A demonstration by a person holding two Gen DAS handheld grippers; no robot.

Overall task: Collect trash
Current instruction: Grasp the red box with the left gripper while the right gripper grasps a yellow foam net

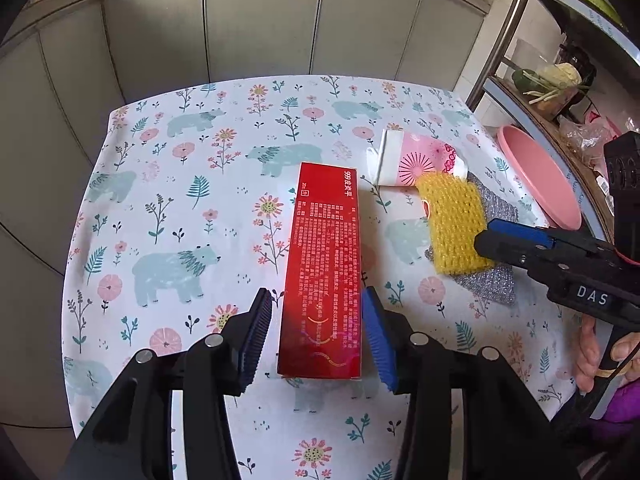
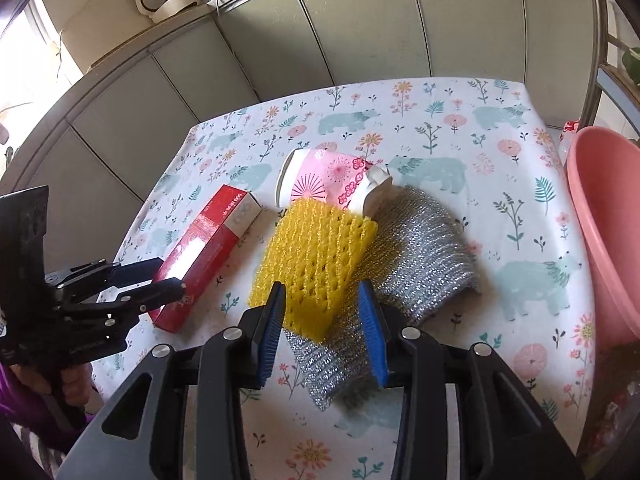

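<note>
L gripper (image 1: pixel 316 340) is sitting open astride the near end of the red box (image 1: pixel 326 264) w/ pads not touching it. The box is lying mid-table (image 1: pixel 160 152) lengthwise. R gripper (image 2: pixel 322 332) is hovering open over the yellow foam net (image 2: pixel 316 256) & silver scrubber (image 2: pixel 420 256) (crushed paper cup (image 2: pixel 332 184) just behind), near the right edge by the pink basin (image 2: pixel 600 220).

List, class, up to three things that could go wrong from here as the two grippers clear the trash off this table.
1. The left gripper straddles the red box near one end with open jaws; gripped there, the long box may swing or slip.
2. The yellow foam net overlaps the silver scouring cloth; the right gripper might take both.
3. The crushed paper cup touches the net and may be dragged.
</note>
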